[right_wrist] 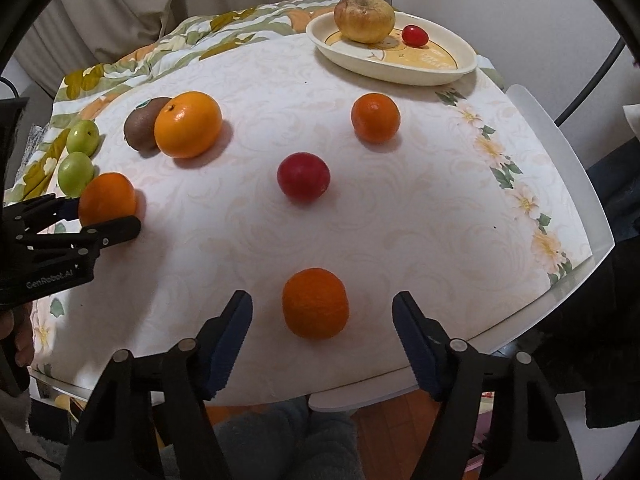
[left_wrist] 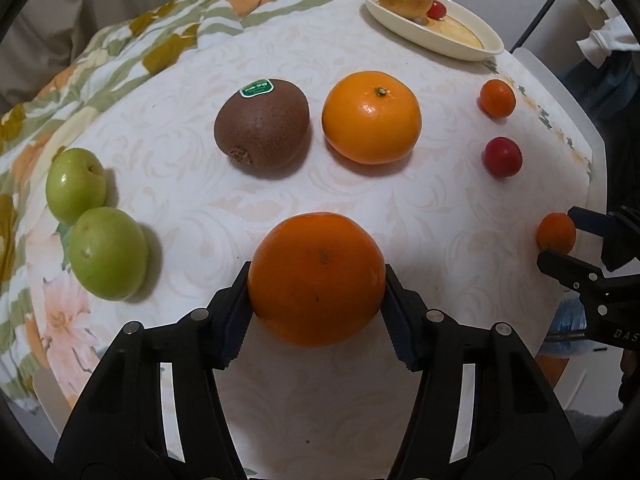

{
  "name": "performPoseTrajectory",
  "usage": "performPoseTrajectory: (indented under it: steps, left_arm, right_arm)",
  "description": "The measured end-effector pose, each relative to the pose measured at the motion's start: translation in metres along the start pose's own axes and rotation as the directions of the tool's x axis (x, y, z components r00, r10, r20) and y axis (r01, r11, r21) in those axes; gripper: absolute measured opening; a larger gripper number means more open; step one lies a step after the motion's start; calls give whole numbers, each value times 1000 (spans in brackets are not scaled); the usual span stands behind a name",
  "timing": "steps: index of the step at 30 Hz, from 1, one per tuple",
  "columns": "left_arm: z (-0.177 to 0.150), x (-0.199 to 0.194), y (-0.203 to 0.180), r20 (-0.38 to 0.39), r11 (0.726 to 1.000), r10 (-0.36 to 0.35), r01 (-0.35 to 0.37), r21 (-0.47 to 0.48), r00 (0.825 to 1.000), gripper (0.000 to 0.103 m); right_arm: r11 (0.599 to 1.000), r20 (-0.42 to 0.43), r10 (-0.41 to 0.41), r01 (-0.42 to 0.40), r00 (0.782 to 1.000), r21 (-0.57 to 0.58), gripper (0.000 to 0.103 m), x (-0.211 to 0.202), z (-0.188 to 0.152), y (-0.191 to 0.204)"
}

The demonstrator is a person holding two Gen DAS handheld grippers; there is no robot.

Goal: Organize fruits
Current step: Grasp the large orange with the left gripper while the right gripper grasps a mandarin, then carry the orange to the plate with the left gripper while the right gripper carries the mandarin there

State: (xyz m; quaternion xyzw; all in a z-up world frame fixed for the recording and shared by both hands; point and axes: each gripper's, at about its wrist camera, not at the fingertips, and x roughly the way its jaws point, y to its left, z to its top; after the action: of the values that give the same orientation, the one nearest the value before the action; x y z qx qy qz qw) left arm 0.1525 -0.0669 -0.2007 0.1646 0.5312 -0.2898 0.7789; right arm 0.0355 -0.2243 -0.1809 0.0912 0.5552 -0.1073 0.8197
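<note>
A large deep-orange orange (left_wrist: 316, 280) rests on the white patterned tablecloth, and my left gripper (left_wrist: 317, 269) is shut on it, a pad pressing each side. The right wrist view shows the same grip at its left edge, the orange (right_wrist: 107, 198) in the left gripper (right_wrist: 100, 218). My right gripper (right_wrist: 322, 297) stands open around a small mandarin (right_wrist: 315, 303), with a gap on both sides. An oval cream dish (right_wrist: 460, 68) at the far right holds a yellowish-brown round fruit (right_wrist: 365, 18) and a cherry tomato (right_wrist: 415, 35).
Loose on the cloth lie a kiwi (left_wrist: 262, 124), a lighter orange (left_wrist: 371, 117), two green fruits (left_wrist: 76, 184) (left_wrist: 107, 252), another mandarin (right_wrist: 375, 117) and a red fruit (right_wrist: 304, 176). The table's edge (right_wrist: 600, 232) runs close on the right. A floral blanket (left_wrist: 120, 52) lies behind.
</note>
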Motion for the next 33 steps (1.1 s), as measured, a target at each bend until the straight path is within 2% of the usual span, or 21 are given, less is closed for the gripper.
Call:
performPoseTrajectory:
  steps: [5, 6, 7, 13, 19, 27, 33]
  left_arm:
    - [-4, -2, 0, -1, 1000, 14, -14, -14, 1000, 66]
    - [-5, -2, 0, -1, 1000, 16, -16, -15, 1000, 66]
    - [-6, -3, 1, -2, 1000, 18, -18, -18, 1000, 66]
    - [-12, -10, 4, -7, 999, 22, -22, -50, 1000, 65]
    - [-17, -30, 10, 25, 996, 35, -33, -80, 999, 65]
    - [-13, -76, 8, 111, 994, 58, -47, -99, 992, 65]
    - [-3, -112, 2, 190, 993, 60, -40, -111, 980, 65]
  right_arm:
    - [1000, -14, 5, -5, 1000, -12, 51, 4, 0, -1]
    - [1000, -16, 6, -7, 1000, -21, 44, 4, 0, 1]
    - [1000, -17, 7, -8, 1000, -29, 32, 5, 1, 2]
    - [998, -2, 20, -20, 1000, -66, 31, -1, 4, 10]
    - [995, 34, 33, -30, 999, -90, 30, -15, 11, 15]
    - [990, 94, 86, -75, 992, -118, 30, -47, 24, 23]
    - [988, 141, 115, -99, 983, -115, 30, -72, 38, 20]
